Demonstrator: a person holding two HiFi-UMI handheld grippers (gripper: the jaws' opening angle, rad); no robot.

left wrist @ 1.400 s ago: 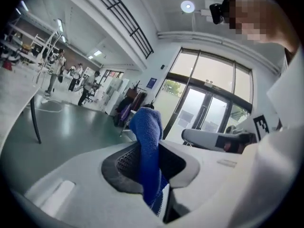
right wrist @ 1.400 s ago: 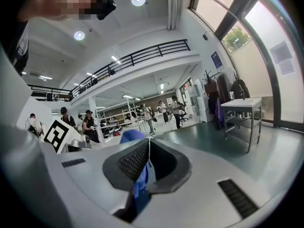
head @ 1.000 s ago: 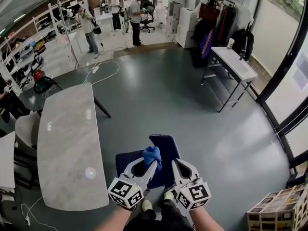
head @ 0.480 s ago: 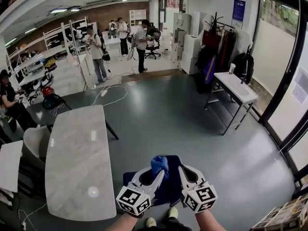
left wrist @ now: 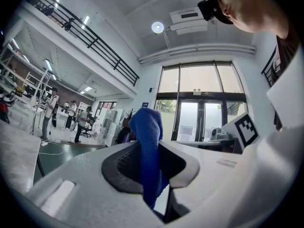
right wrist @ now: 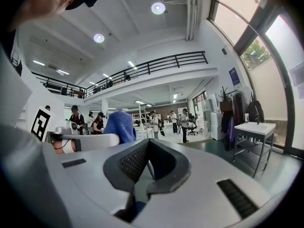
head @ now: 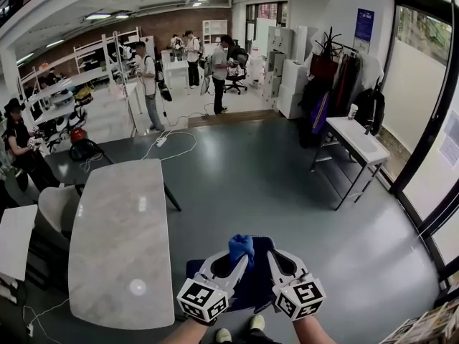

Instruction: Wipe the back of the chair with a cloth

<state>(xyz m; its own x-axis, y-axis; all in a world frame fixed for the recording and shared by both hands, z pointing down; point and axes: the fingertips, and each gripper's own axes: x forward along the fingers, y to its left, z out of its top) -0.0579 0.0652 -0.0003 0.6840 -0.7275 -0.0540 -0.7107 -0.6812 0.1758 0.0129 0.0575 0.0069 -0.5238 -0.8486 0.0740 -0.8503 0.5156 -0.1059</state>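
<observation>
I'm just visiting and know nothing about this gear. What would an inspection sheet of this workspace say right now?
Surface: grey floor; long pale table, bare.
Job's things: blue cloth held over a dark blue chair; contact cannot be told.
Clutter: nothing seen by the chair.
Tongs: left tongs shut on the cloth; right tongs shut, empty.
Cables: white cable loose on the floor beyond the table.
Surroundings: people standing at the back, coat rack, white side table, glass wall at right.

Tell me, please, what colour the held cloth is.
The soft cloth is blue; left gripper view shows best.
</observation>
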